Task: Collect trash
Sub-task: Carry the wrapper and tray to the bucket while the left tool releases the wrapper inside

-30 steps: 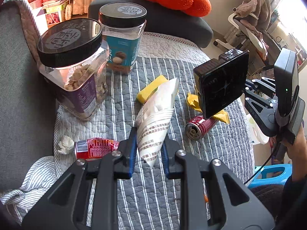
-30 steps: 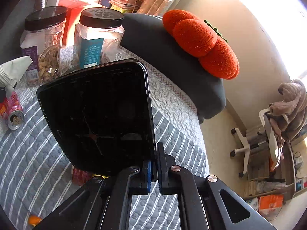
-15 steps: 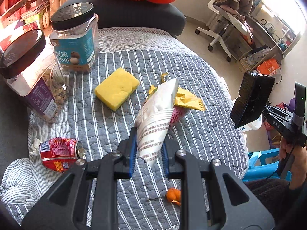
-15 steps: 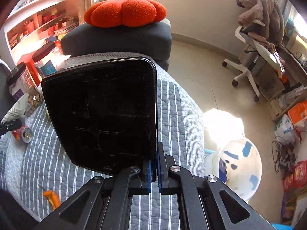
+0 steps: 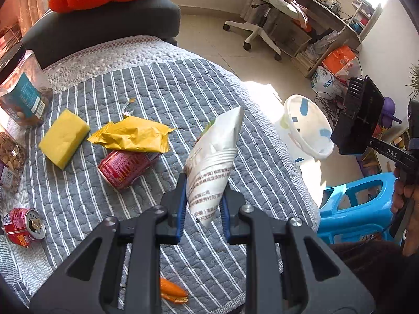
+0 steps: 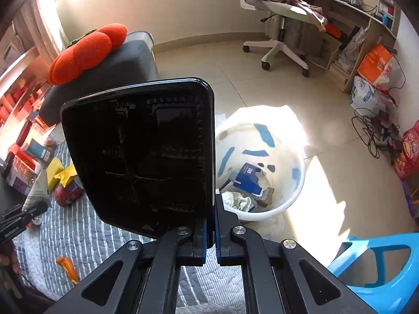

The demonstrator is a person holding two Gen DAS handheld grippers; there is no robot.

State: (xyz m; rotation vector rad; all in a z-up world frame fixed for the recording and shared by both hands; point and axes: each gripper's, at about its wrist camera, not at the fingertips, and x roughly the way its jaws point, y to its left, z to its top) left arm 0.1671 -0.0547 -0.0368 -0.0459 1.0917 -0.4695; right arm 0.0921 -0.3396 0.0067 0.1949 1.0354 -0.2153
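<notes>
Your left claw (image 5: 203, 201) grips the white snack bag (image 5: 213, 162) at frame centre, above the striped quilt (image 5: 170, 91). Your right claw (image 6: 210, 231) clamps a black tray (image 6: 141, 154) at centre frame, just left of the white trash bin (image 6: 262, 167) on the floor.

Harsh window sunlight, fisheye-warped edges

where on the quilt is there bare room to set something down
Bare quilt runs along the far side, between the grey cushion and the yellow wrapper, and along the right edge towards the white bin. It is crowded on the left: sponge, two red cans and jars. Orange peel lies on the near strip.
</notes>
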